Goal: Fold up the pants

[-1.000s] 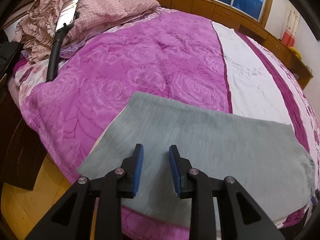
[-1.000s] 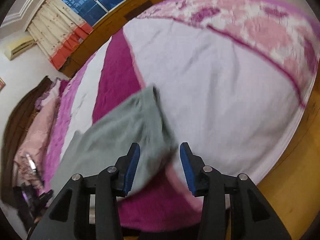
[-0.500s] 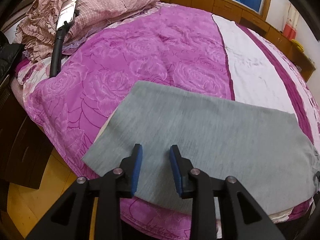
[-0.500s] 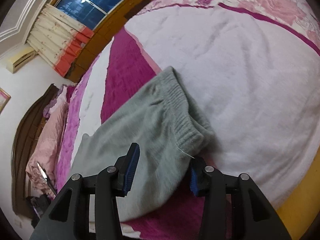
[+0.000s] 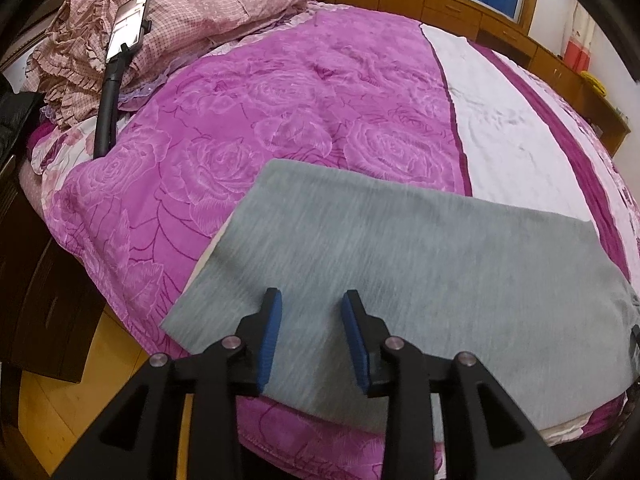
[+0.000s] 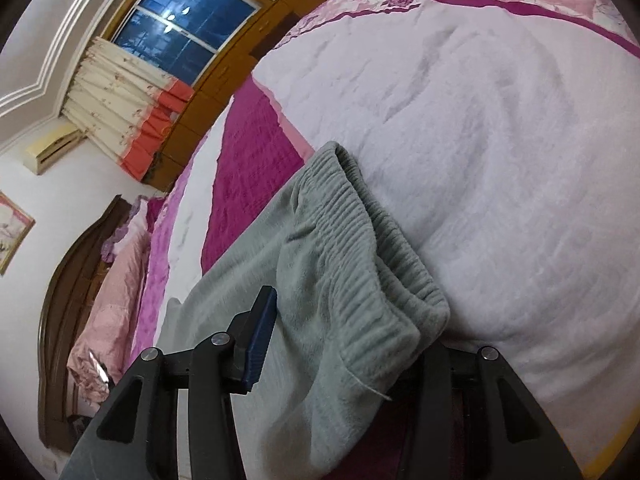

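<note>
The gray pants (image 5: 420, 264) lay flat on the bed (image 5: 304, 120), near its front edge. They looked soft and fuzzy. In the right view the stretchy waistband (image 6: 372, 248) was bunched up, with a thin thread hanging off it.

The bed had a purple blanket with big roses and a wide white stripe (image 6: 500, 152). Pink pillows (image 5: 192, 12) were piled at the head of the bed. A phone on a black stick (image 5: 120, 52) leaned there too. The room had a dark window (image 6: 180, 36), curtains (image 6: 120, 120) with orange bottoms, wooden cabinets (image 5: 460, 8) and a yellow wood floor (image 5: 60, 412).

The left hand-held gripper (image 5: 311, 334) hung just over the leg end of the pants, its blue pads wide apart with nothing between them. The right hand-held gripper (image 6: 340, 344) was at the waistband, also spread wide. The cloth lay between its pads and hid the right one.
</note>
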Tool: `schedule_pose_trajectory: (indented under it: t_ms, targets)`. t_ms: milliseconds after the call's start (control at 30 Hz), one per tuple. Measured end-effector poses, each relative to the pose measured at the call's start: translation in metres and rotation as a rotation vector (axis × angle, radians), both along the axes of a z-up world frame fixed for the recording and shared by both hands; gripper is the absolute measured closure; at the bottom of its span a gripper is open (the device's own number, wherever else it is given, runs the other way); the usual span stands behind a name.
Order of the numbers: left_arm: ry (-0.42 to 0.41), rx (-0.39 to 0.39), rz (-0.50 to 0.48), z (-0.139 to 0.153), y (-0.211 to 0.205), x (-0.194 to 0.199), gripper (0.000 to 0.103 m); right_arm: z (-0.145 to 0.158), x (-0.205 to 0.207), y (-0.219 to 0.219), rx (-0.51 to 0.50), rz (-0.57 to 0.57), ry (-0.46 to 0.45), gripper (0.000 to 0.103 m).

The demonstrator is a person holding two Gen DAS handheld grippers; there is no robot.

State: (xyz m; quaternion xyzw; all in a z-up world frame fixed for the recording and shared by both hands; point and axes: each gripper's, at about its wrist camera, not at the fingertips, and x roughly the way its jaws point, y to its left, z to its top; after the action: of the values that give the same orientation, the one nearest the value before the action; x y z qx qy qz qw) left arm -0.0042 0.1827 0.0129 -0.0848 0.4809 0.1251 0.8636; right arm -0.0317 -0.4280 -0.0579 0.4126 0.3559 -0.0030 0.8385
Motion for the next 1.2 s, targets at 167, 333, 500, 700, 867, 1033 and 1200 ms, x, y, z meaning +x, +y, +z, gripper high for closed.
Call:
schedule_pose_trajectory:
  t_ms: [167,333,500,700,867,1033,1200]
  targets:
    - [-0.010,-0.017,-0.013,0.000,0.003,-0.002,0.070,0.002,-0.003,0.001,-0.001,-0.024,0.029,0.066]
    - [-0.009,-0.052,-0.022,0.004,0.009,-0.005,0.070,0.014,-0.002,0.004,-0.043,-0.077,0.072,0.088]
    - [-0.003,-0.068,-0.026,0.009,0.013,-0.011,0.070,0.048,0.000,0.017,-0.177,-0.028,0.056,0.095]
    - [-0.001,-0.049,-0.019,0.015,0.015,-0.017,0.070,0.107,0.000,0.057,-0.363,0.082,-0.009,0.097]
    - [-0.013,-0.063,-0.011,0.020,0.017,-0.018,0.070,0.140,0.004,0.093,-0.347,0.177,-0.089,0.097]
    - [-0.019,-0.060,-0.008,0.024,0.020,-0.020,0.070,0.161,0.018,0.144,-0.363,0.319,-0.142,0.097]
    - [-0.022,-0.061,0.004,0.027,0.025,-0.021,0.070,0.166,0.029,0.187,-0.371,0.420,-0.169,0.097]
